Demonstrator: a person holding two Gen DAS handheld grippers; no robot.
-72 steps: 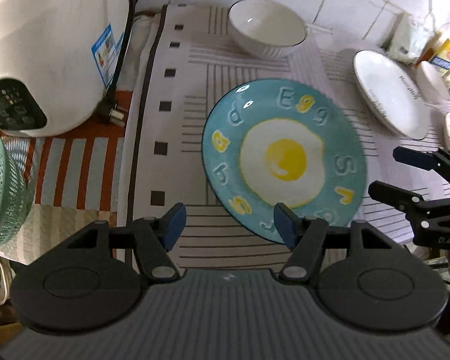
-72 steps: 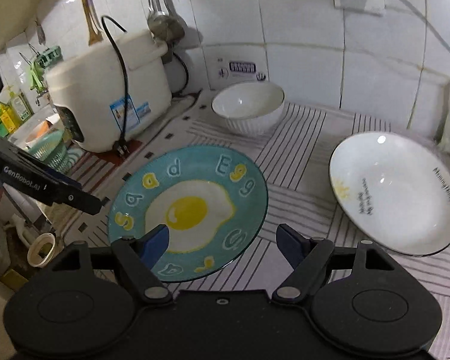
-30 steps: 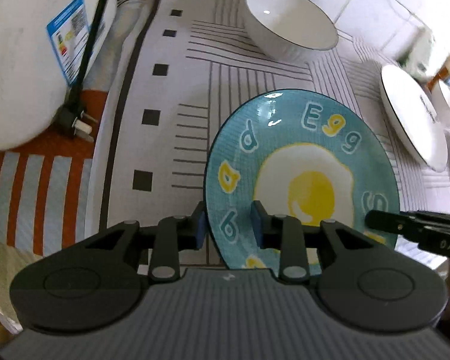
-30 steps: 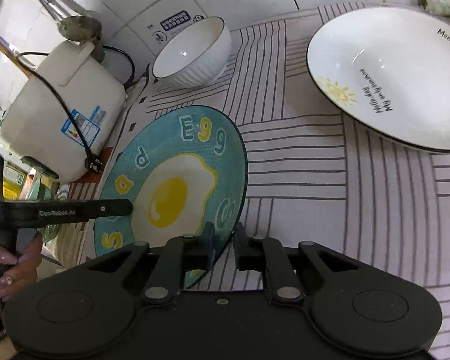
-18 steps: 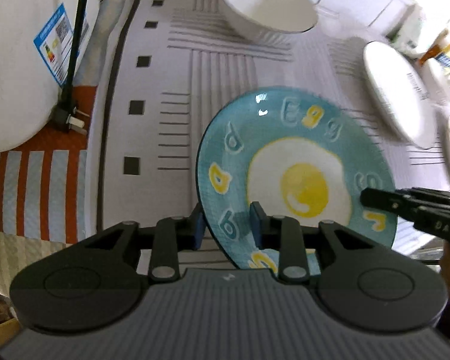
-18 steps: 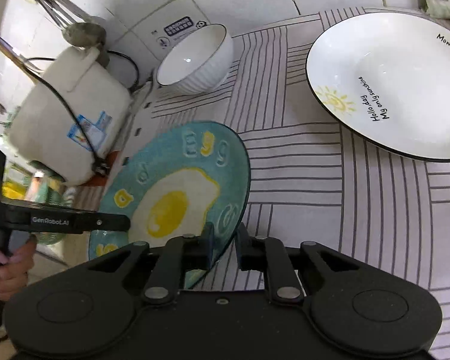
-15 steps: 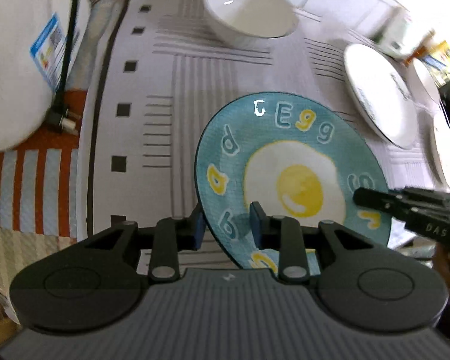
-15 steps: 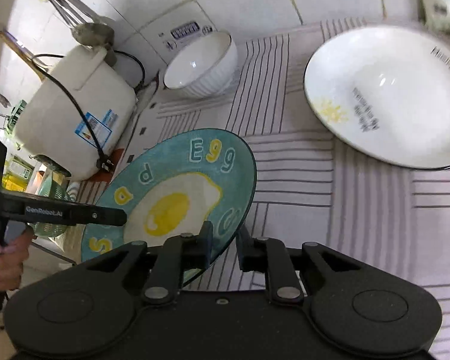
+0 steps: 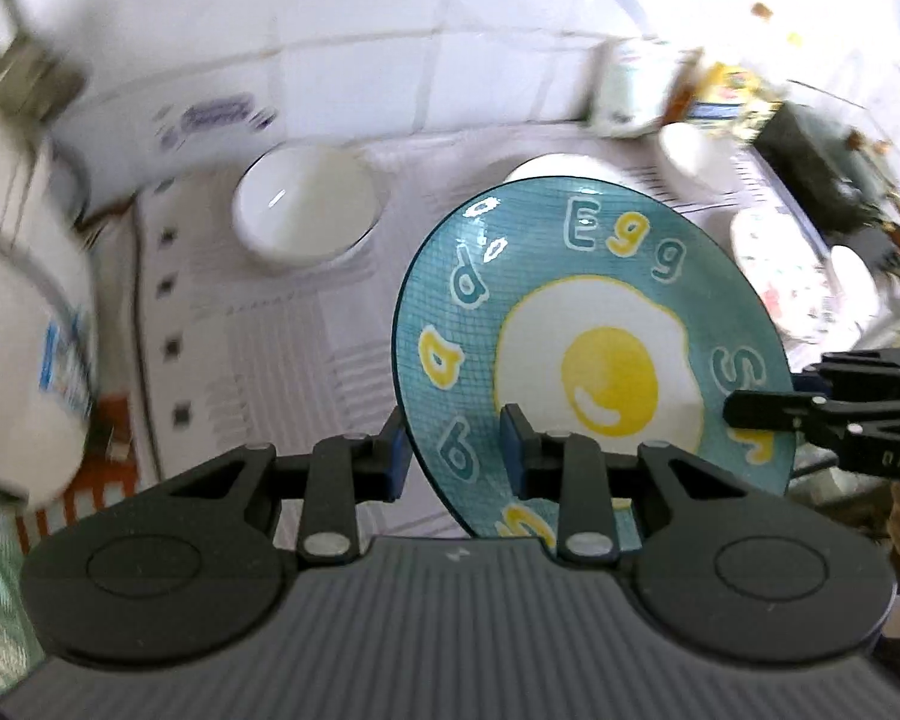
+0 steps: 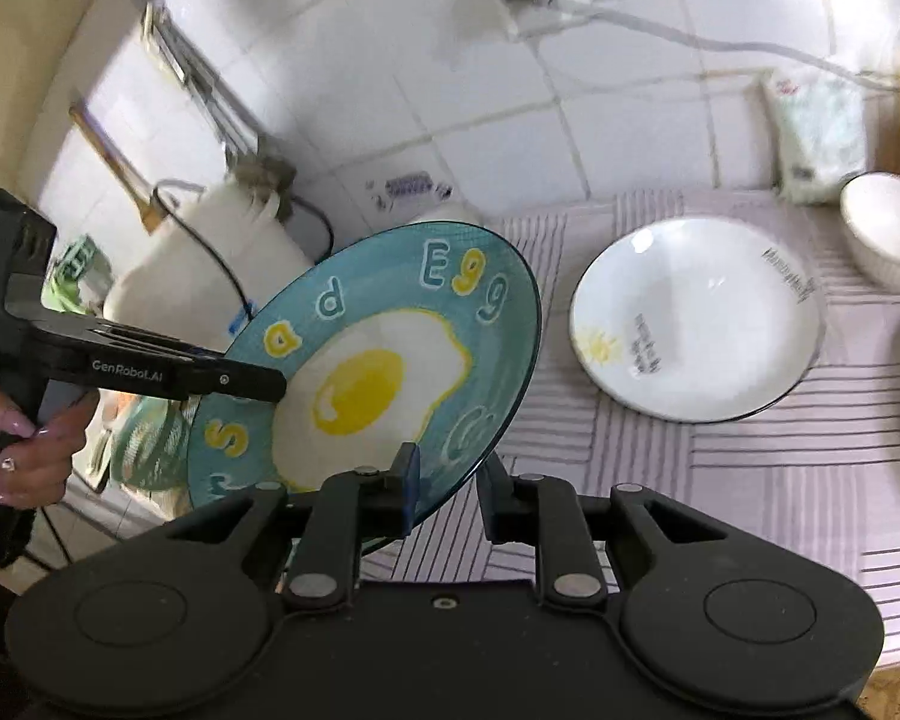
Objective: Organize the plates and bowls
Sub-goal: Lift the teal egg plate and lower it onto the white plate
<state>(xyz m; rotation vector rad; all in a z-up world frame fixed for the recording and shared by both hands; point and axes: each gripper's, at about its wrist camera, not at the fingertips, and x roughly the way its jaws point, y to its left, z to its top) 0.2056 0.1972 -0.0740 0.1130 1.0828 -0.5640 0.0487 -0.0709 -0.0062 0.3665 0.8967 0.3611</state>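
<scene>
Blue egg plate [image 9: 594,324] is up off the striped cloth [image 10: 720,468], tilted, w/ a gripper on each side of its rim. Left gripper [image 9: 453,450] is clamped on the near-left rim; right gripper [image 10: 447,489] straddles the opp. rim, jaws opening. White plate [image 10: 696,318] and bowl [image 9: 306,213] sit on the cloth behind

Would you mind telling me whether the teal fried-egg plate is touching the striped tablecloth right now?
Apart. The right wrist view shows the teal fried-egg plate raised and tilted, with the striped tablecloth visible below its rim.
</scene>
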